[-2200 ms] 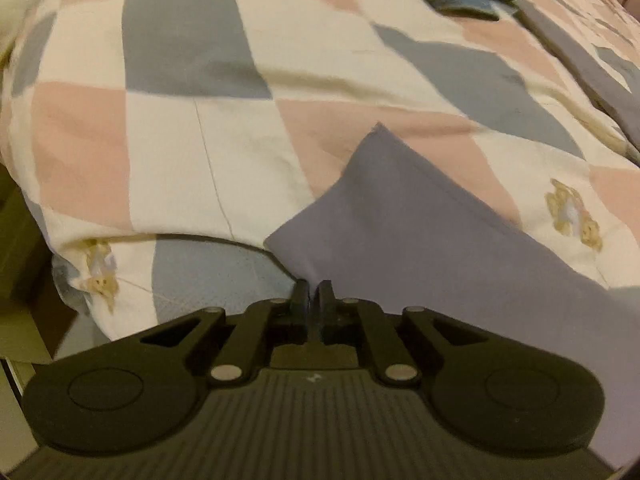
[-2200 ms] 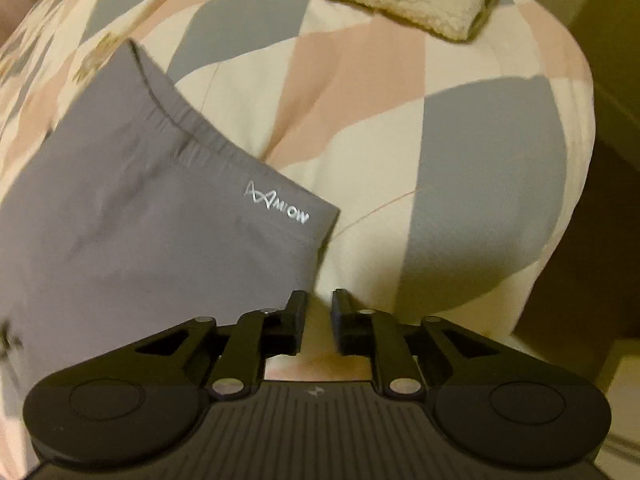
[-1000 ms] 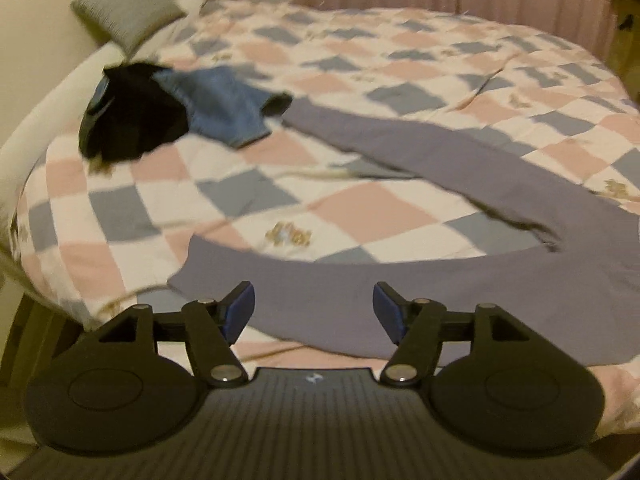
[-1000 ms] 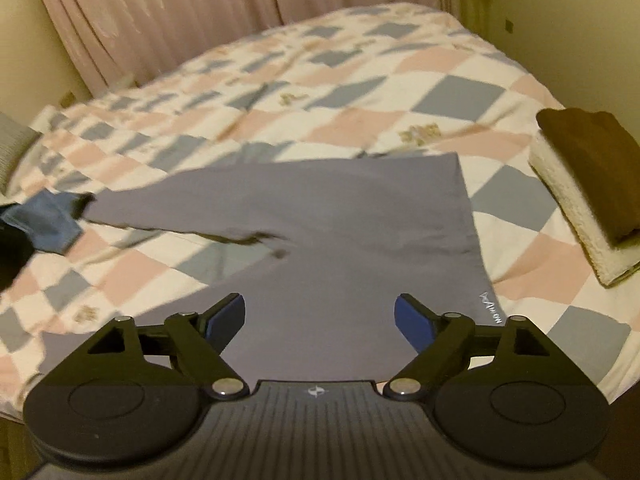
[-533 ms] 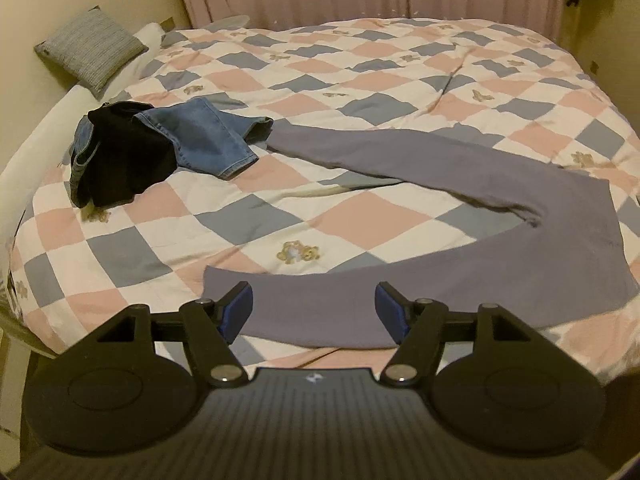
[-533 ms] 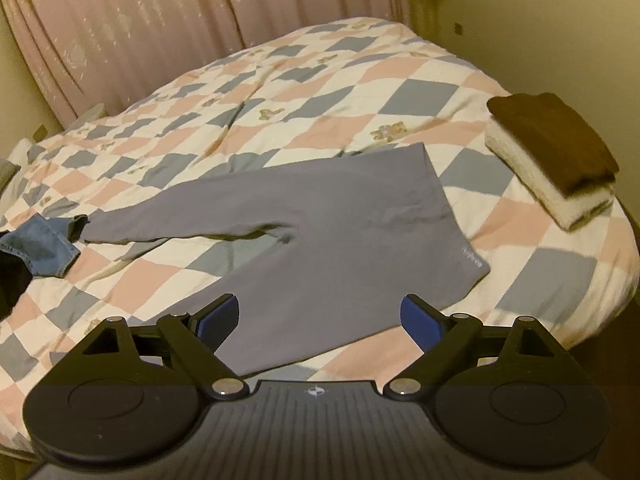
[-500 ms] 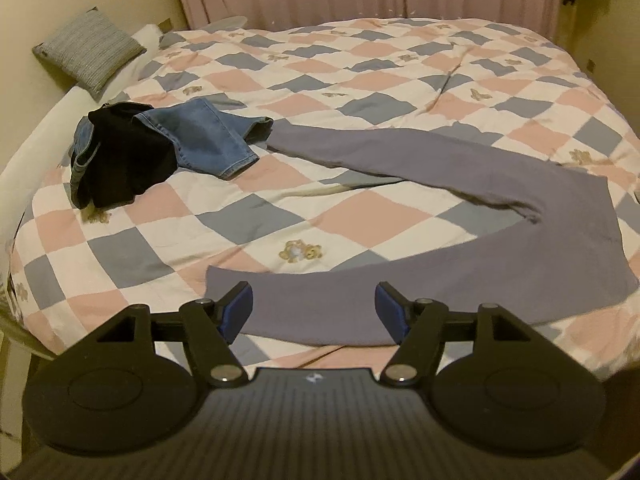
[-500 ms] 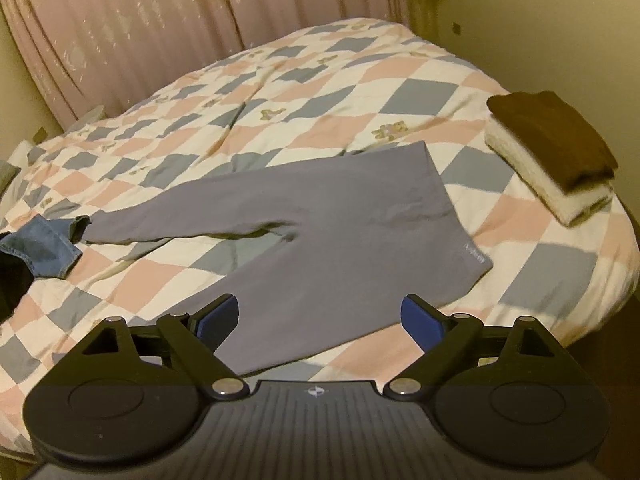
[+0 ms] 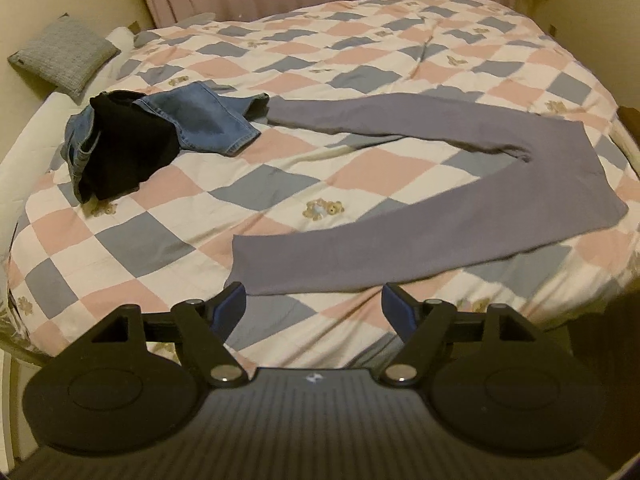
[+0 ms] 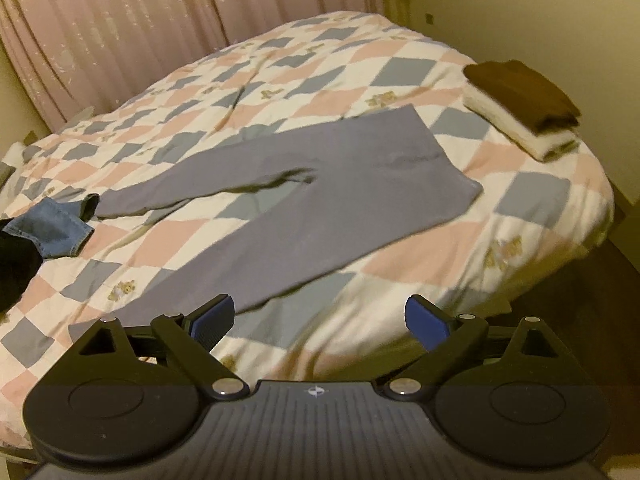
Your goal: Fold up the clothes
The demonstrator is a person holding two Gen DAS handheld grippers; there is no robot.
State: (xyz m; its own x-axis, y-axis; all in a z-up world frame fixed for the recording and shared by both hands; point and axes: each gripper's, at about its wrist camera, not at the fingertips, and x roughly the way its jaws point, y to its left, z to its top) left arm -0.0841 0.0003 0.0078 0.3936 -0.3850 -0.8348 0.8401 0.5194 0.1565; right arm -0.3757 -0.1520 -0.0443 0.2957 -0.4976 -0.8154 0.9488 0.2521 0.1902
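Observation:
Grey-purple leggings (image 9: pixel 460 208) lie spread flat on the checked quilt (image 9: pixel 280 184), legs splayed in a V toward the left. In the right wrist view the leggings (image 10: pixel 320 196) have their waistband at the right. My left gripper (image 9: pixel 314 308) is open and empty, held back from the bed just short of the near leg's cuff. My right gripper (image 10: pixel 318 318) is open wide and empty, above the bed's front edge, near the lower leg. A heap of blue jeans (image 9: pixel 200 120) and a black garment (image 9: pixel 124 148) lies at the left.
A folded stack, brown garment (image 10: pixel 520 92) on a cream one (image 10: pixel 516 128), sits at the bed's right edge. A grey pillow (image 9: pixel 64 54) is at the far left. Pink curtains (image 10: pixel 160 24) hang behind the bed. Dark floor (image 10: pixel 580 280) shows at the right.
Both grippers let go of the leggings, opened, and pulled back and up from the bed. In the last half second the views shifted only slightly further back.

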